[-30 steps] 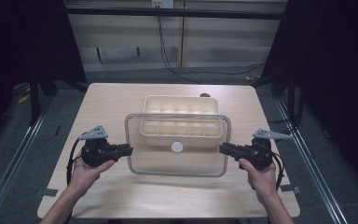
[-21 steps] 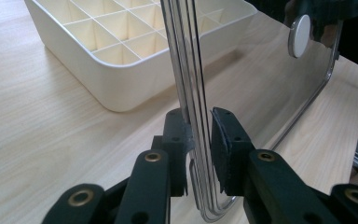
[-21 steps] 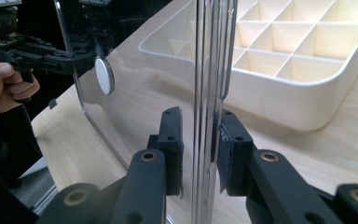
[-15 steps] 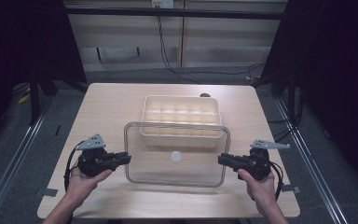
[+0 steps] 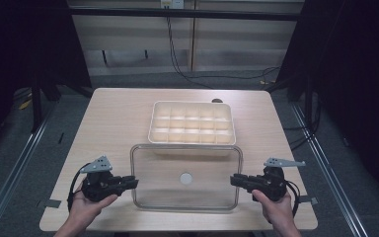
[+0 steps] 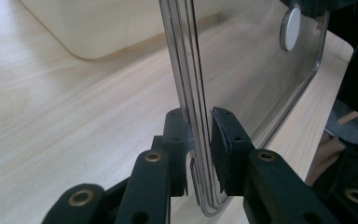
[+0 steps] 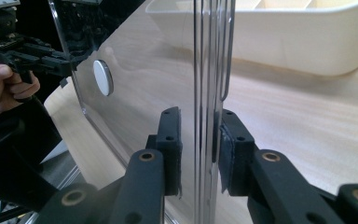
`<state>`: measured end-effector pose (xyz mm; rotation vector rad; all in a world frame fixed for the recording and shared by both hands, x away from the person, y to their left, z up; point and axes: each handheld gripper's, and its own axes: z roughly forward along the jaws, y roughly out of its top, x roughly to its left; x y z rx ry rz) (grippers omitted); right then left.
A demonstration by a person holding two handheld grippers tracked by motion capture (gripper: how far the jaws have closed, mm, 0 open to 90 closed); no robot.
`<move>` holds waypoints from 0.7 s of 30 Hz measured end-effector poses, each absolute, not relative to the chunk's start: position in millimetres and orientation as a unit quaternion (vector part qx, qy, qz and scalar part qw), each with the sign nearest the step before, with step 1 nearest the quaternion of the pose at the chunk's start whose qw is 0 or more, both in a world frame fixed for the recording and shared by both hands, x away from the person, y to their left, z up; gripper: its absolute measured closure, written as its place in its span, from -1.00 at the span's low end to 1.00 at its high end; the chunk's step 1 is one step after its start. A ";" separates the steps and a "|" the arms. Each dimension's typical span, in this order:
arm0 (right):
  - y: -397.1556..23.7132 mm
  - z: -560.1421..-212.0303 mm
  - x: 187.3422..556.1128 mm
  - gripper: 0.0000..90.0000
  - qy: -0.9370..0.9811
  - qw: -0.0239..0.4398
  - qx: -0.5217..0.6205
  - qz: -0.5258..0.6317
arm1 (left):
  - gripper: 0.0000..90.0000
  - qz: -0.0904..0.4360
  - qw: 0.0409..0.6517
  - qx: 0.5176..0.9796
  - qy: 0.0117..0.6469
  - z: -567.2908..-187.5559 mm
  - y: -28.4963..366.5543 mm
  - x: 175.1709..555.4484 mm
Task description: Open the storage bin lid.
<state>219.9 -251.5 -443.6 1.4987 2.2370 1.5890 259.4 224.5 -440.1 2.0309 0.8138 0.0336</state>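
Two grippers hold a clear lid over the table's near half.

Left gripper point(image 5: 132, 182) and right gripper point(image 5: 235, 179) each pinch an end of the lid point(image 5: 186, 177), just near of the cream tray point(image 5: 192, 122).

From the high view, you see the table point(image 5: 113, 123) evenly lit from overhead, while the surroundings from 9 through 12 to 3 o'clock fall into deep shadow. The lid point(image 5: 186, 177) shows a faint sheen and casts almost no shadow. The frame is soft and slightly grainy. In both gripper views, your jaws at 6 o'clock stay sharp; the tray point(image 7: 279, 32) toward 12 o'clock blurs and glows pale.
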 end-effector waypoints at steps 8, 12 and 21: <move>-251.8 -451.7 216.9 0.62 0.717 -0.005 0.484 0.502 | 0.70 0.005 0.452 0.825 0.339 -448.6 224.1 254.6; -251.0 -454.7 215.2 0.62 0.721 -0.004 0.485 0.495 | 0.68 0.012 0.448 0.829 0.333 -450.0 223.2 251.2; -247.3 -459.6 216.1 0.55 0.729 0.016 0.498 0.469 | 0.58 0.010 0.437 0.836 0.331 -457.6 217.8 256.5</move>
